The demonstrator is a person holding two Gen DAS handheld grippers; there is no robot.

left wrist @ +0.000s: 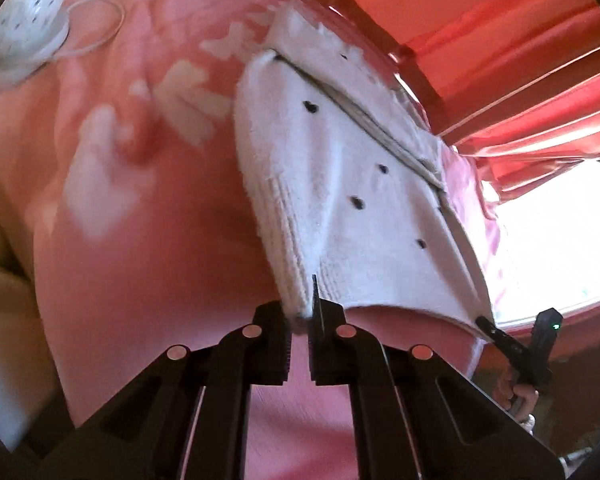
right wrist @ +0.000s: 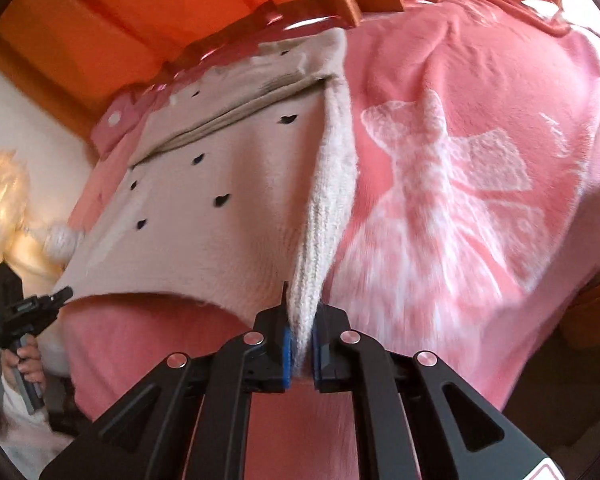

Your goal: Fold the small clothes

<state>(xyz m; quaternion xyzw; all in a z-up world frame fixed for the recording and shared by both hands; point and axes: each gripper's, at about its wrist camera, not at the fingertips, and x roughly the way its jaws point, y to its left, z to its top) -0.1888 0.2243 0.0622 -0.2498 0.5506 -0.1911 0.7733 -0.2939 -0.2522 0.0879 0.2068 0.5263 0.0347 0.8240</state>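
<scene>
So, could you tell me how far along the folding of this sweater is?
Done: the sweater shows a folded panel across its far end. In hand: the left gripper and right gripper each pinch a near corner, lifting that edge off the pink blanket. Left: carrying the edge over and releasing.

Your cream-white knitted garment point(left wrist: 352, 200) carries small scattered black heart-like dots, with a ribbed band down one edge. Under it, you've got a salmon-pink fleece blanket point(right wrist: 480, 120) printed with a pale white bow pattern. Red-orange striped curtains point(left wrist: 500, 40) behind. Your black right gripper point(right wrist: 300, 350) shows blue pads on its fingers point(right wrist: 286, 354).
</scene>
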